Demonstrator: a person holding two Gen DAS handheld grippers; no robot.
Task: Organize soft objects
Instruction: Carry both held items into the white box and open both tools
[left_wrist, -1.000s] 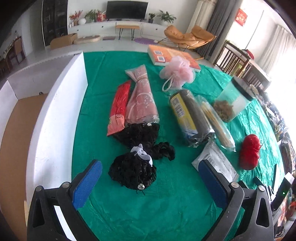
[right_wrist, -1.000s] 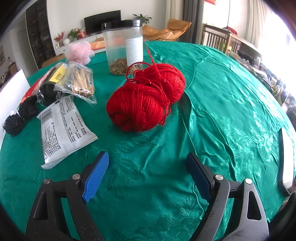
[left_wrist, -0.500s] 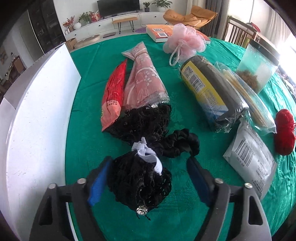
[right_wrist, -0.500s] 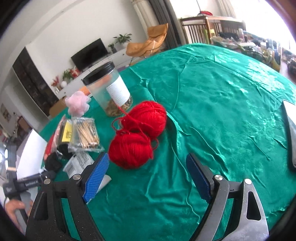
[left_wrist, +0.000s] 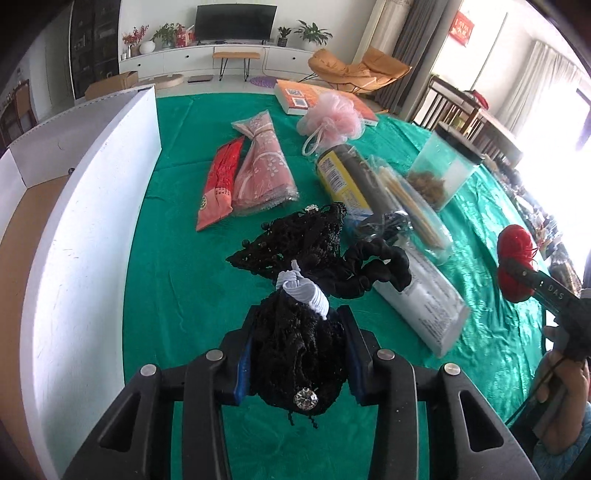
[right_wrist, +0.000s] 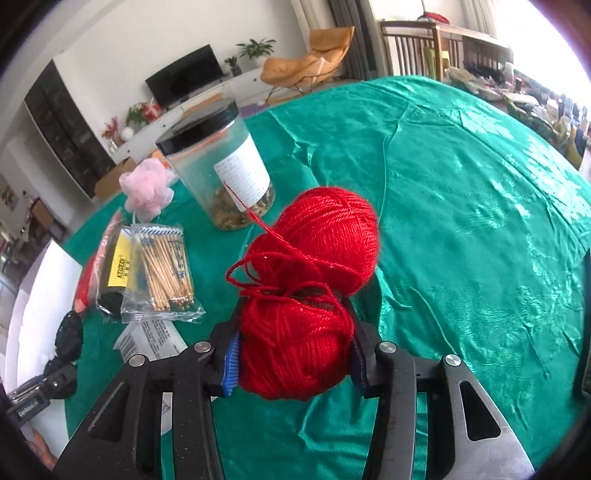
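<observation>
The left hand-held gripper (left_wrist: 298, 354) has just been closing, and its blue pads now press on both sides of a black lace bundle (left_wrist: 297, 354) tied with a white band (left_wrist: 304, 293). The bundle sits near the table's (left_wrist: 177, 273) front edge, close to the white board (left_wrist: 85, 229) that stands along the left edge. A black scrunchie (left_wrist: 373, 269) lies touching the bundle's far lace part. Beyond these, toward the far edge, lie a red packet (left_wrist: 219, 184) and a pink patterned packet (left_wrist: 264, 173) side by side, then a pink mesh puff (left_wrist: 332, 118) in front of an orange book (left_wrist: 295, 98).

The right hand-held gripper (right_wrist: 293, 354) has also just been closing; its jaws clamp the nearer ball of a pair of red yarn balls (right_wrist: 295, 350), with the farther ball touching it and loose strands across the top. The yarn is toward the right side of the green-clothed table. Behind it stands a clear jar (right_wrist: 221, 166) with a black lid. Left of the yarn lie a bag of toothpicks (right_wrist: 162, 273), a dark roll with a yellow label (right_wrist: 118, 273) and a white printed packet (right_wrist: 155, 336).
</observation>
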